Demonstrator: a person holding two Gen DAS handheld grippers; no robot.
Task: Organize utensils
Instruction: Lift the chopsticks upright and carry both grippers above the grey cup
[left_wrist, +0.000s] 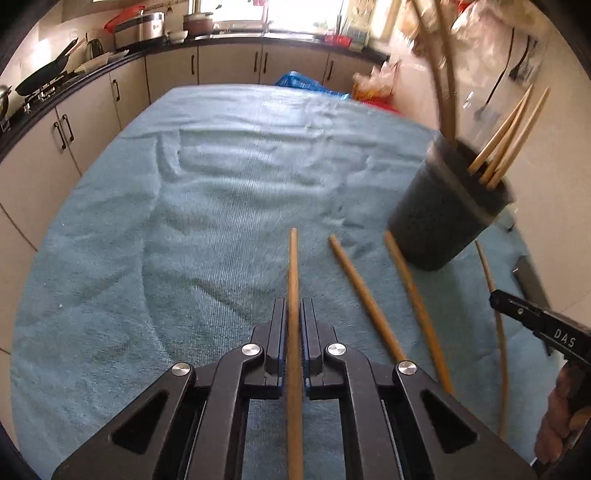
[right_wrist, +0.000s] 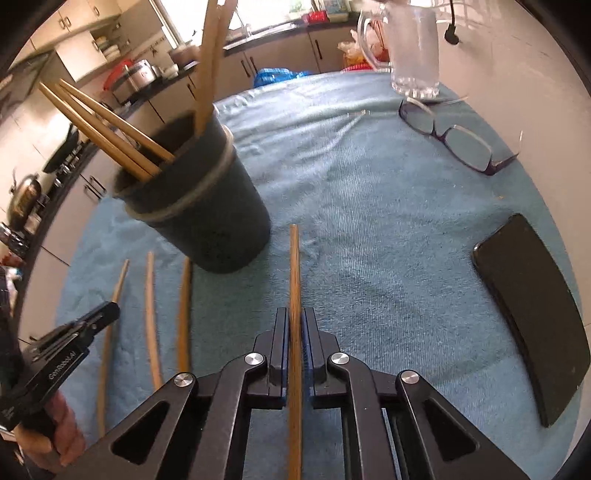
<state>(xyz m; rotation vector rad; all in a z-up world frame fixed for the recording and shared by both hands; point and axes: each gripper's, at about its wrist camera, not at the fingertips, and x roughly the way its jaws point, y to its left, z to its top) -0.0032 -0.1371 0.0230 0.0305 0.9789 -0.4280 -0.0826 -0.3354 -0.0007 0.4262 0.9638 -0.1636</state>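
A kitchen with cream cabinets (left_wrist: 229, 62) and a dark worktop runs around a table covered in a blue towel (left_wrist: 207, 192). Near the middle of the towel stands a dark cup (right_wrist: 199, 206) holding several wooden chopsticks that lean out over its rim.

The left tongs (left_wrist: 294, 314) are clamped on one chopstick (left_wrist: 293, 266), which runs straight out between the pads and points ahead over the towel. The right tongs (right_wrist: 294, 325) are likewise clamped on another chopstick (right_wrist: 294, 266), its tip just beside the cup's base.

Between the two tongs, loose chopsticks (left_wrist: 364, 299) lie on the towel in front of the cup, roughly side by side.

Further right on the towel lie a black phone (right_wrist: 532, 314) and a pair of glasses (right_wrist: 454, 144), with a clear glass mug (right_wrist: 413, 48) behind them.
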